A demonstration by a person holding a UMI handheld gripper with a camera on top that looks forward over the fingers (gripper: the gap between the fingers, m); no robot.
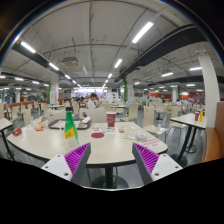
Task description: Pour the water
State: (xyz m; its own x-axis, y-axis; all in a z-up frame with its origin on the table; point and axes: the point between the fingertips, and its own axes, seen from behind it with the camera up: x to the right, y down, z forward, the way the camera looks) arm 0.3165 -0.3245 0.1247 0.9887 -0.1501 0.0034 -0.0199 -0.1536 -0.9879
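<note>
A green bottle (70, 124) with a yellow top stands on a round light table (75, 142), ahead of my left finger. A dark red cup (111, 118) stands further back on the same table, near its middle. A flat red disc (98, 134) lies between them. My gripper (112, 160) is held above the near table edge, open, with its purple pads (79, 156) wide apart and nothing between them. The bottle and cup are well beyond the fingertips.
This is a large canteen hall with many tables and chairs. Small items (40, 125) sit on the table's left part. Another table (190, 121) stands to the right, with an orange chair (214, 140) beside it. The table's pedestal base (108, 182) shows below.
</note>
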